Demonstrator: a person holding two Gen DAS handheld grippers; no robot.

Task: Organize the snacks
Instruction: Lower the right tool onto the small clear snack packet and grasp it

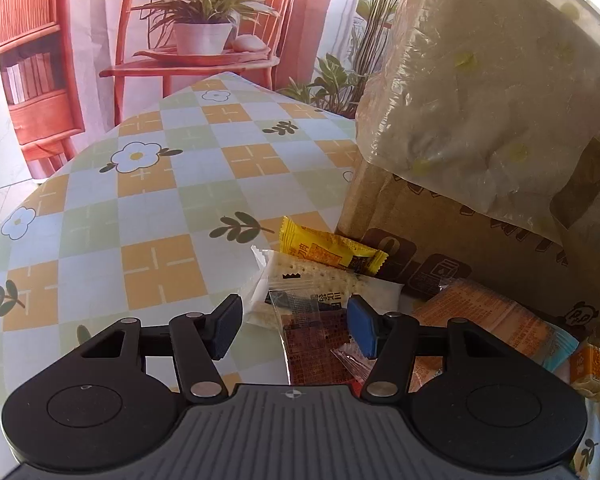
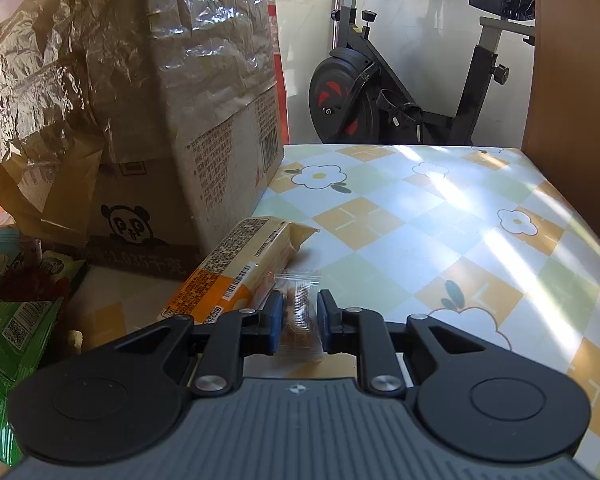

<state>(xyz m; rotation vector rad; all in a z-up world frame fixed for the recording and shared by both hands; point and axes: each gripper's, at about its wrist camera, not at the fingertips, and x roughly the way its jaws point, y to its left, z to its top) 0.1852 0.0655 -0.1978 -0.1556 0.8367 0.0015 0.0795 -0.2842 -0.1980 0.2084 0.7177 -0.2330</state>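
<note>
My left gripper (image 1: 296, 326) is open above a pile of snacks: a clear-wrapped brown snack (image 1: 314, 344) lies between its fingers, a white cracker pack (image 1: 320, 280) sits just beyond, and a yellow packet (image 1: 332, 252) lies behind that. An orange packet (image 1: 496, 324) lies to the right. My right gripper (image 2: 299, 320) is shut on a small clear-wrapped brown snack (image 2: 299, 312). A long orange-and-yellow snack pack (image 2: 240, 272) lies just left of it.
A cardboard box (image 1: 480, 248) draped with plastic (image 1: 480, 80) stands at the right; it also shows in the right wrist view (image 2: 172, 160). Green snack bags (image 2: 16, 328) lie at the left. The checkered tablecloth (image 2: 440, 232) spreads right. An exercise bike (image 2: 400, 80) stands behind.
</note>
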